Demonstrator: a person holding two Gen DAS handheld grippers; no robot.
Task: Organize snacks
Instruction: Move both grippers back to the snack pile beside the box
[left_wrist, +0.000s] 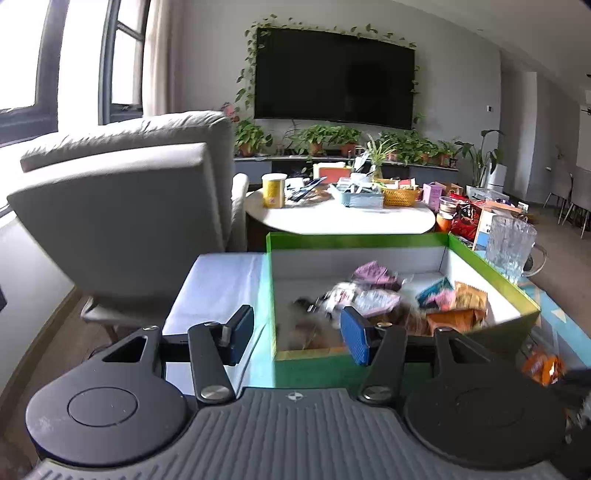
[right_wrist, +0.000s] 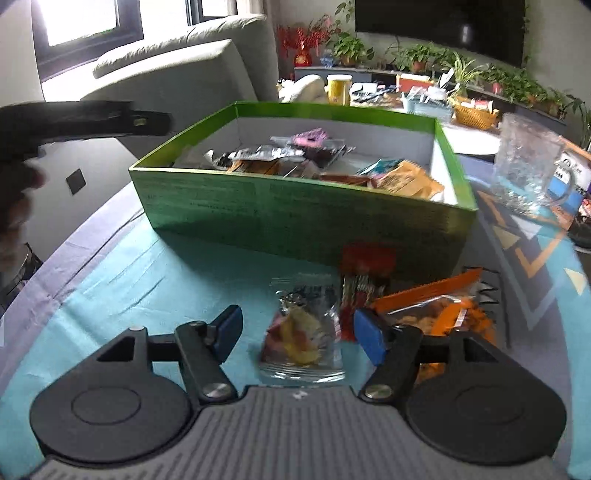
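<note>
The right gripper (right_wrist: 297, 332) hangs low over the teal-clothed surface (right_wrist: 110, 280), its jaws spread wide and pinching nothing. A clear snack packet (right_wrist: 301, 332) with yellow and red contents lies flat on the cloth between the blue pads, apart from both. Just beside the right-hand pad sits an orange snack bag (right_wrist: 439, 306), and a red packet (right_wrist: 365, 273) lies just behind the clear one, close against the near wall of the green box (right_wrist: 295, 206).

The left gripper (left_wrist: 299, 332) points over the box's near left corner with its jaws spread and empty: one pad lies outside the box wall, the other over the inside. In the right wrist view it shows only as a dark blurred shape at the left edge.

Inside the box (white-lined, open-topped) lie loose snacks (right_wrist: 317, 162): silver, pink, teal and orange wrappers, probably a dozen or so, though blur makes the count unsure. A clear glass mug (right_wrist: 528, 173) stands on the surface just right of the box. Beyond are a grey armchair (left_wrist: 129, 206), a round white table (left_wrist: 340, 218) crowded with containers, potted plants (left_wrist: 332, 138) and a wall television (left_wrist: 334, 77).
</note>
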